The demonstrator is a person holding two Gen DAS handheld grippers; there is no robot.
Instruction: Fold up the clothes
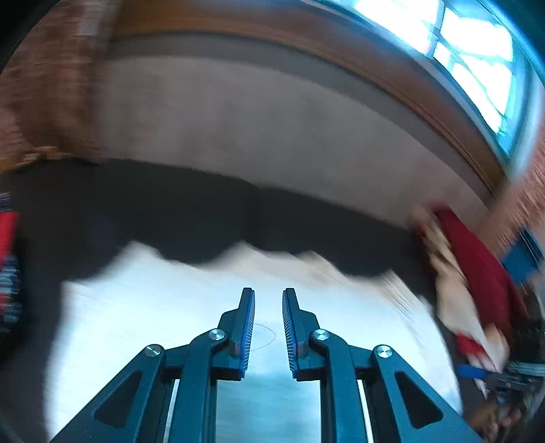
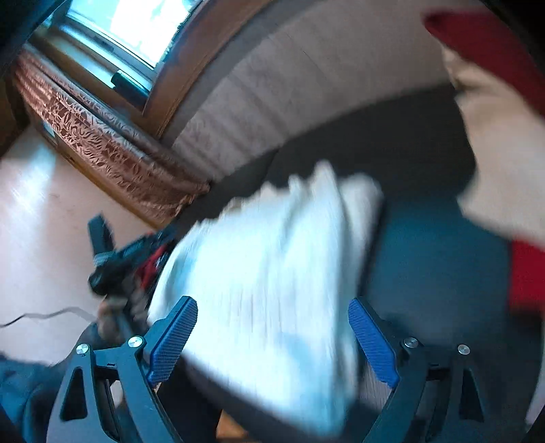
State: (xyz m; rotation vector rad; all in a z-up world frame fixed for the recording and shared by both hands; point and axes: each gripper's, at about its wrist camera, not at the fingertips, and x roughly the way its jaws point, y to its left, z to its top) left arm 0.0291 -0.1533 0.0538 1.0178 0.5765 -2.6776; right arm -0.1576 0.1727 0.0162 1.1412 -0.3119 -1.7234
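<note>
Fingers (image 1: 246, 320) of the left gripper (image 1: 268, 323), black with blue ribbed pads, stand a narrow gap apart with nothing between them; they hover over a white, loosely spread cloth garment (image 1: 190, 306) that fills the lower part of the left wrist view. The garment lies on a dark, near-black cushioned seat surface (image 1: 204, 208); whether the pads touch the cloth cannot be told because of motion blur. Fingers (image 2: 173, 337) of the right gripper (image 2: 272, 344) are spread wide and empty, with the same white garment (image 2: 272, 265) lying between and beyond them, rumpled at its far edge. Beside the garment in the right wrist view, a cream and red cloth (image 2: 500, 146) lies at the right edge of the seat. The same cloth (image 1: 477, 269) appears at the right edge of the left wrist view. Behind the seat rise a pale beige backrest (image 2: 272, 88), a patterned brown curtain (image 2: 102, 143) and a bright window (image 2: 143, 24).
</note>
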